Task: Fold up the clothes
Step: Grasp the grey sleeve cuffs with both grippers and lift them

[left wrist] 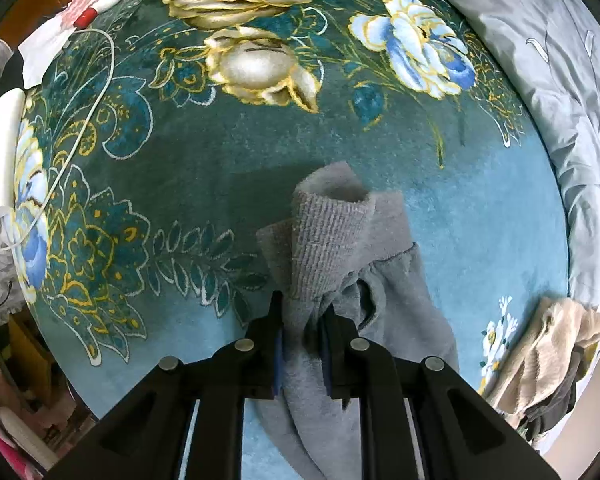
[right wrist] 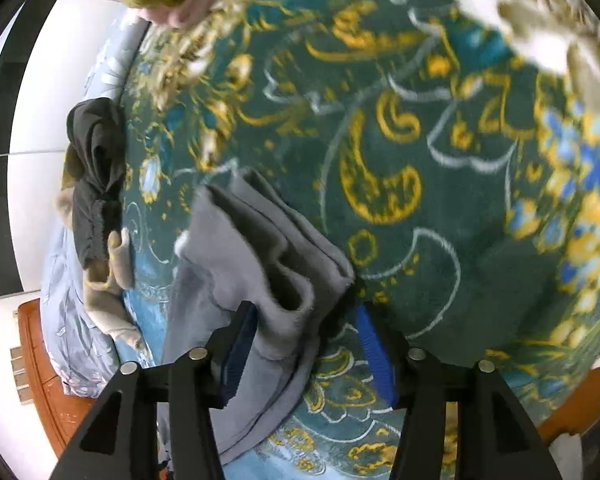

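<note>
In the left wrist view, a white cable (left wrist: 96, 92) curled over the left part of a teal plush blanket with gold and blue flowers (left wrist: 220, 152), which covered the bed. At centre, the left hand-held gripper (left wrist: 302, 316) was pinched on a soft grey fleece garment with a ribbed cuff (left wrist: 332, 232); the cuff stood up beyond its 2 fingers while the rest of the cloth trailed down between them onto the blanket. A crumpled beige garment (left wrist: 548, 344) lay at the right edge, beside a grey floral quilt (left wrist: 560, 80). In the right wrist view, a dark grey and beige heap of clothes (right wrist: 96, 184) sat at the left. The right hand-held gripper (right wrist: 304, 320) was spread wide, its left blue pad touching the folded grey garment (right wrist: 252, 248), its right pad clear of the cloth.
</note>
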`<state>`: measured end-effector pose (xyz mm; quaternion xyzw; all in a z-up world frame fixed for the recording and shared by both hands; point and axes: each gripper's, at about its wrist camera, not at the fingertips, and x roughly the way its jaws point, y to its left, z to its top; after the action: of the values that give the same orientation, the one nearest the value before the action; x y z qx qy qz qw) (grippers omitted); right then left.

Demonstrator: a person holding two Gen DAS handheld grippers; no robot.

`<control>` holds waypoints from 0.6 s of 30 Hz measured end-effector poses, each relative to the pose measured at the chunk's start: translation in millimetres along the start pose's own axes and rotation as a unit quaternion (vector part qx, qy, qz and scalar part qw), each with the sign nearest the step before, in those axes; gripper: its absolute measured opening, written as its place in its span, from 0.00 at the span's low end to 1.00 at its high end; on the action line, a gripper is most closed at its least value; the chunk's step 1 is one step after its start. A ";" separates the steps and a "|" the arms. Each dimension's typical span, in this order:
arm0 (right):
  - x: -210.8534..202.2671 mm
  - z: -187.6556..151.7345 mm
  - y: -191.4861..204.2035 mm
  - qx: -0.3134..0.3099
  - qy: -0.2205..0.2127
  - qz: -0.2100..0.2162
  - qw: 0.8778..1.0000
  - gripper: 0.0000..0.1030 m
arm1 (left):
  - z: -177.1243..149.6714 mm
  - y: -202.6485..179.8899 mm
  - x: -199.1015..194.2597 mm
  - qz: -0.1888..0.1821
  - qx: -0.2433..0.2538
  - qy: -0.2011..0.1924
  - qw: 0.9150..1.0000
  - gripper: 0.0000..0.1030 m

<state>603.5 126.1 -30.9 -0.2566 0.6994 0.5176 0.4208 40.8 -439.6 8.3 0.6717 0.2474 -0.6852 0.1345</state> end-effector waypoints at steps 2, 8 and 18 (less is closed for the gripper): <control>4.3 -1.3 -6.5 0.019 -0.014 0.016 1.000 0.56 | -0.7 0.3 -1.2 -0.003 -0.001 -0.001 1.000 0.14; 8.0 -4.0 -5.8 0.076 -0.039 0.051 0.995 0.19 | -4.7 -6.6 -8.4 -0.025 -0.001 -0.003 1.000 0.14; -93.6 29.4 104.0 -0.072 -0.090 0.152 0.982 0.10 | -8.6 -51.6 -111.1 -0.222 0.086 -0.070 0.969 0.13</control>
<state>578.4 181.1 98.7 -0.1293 0.6505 0.6453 0.3791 28.3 -408.1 126.4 0.5597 0.3204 -0.7617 -0.0626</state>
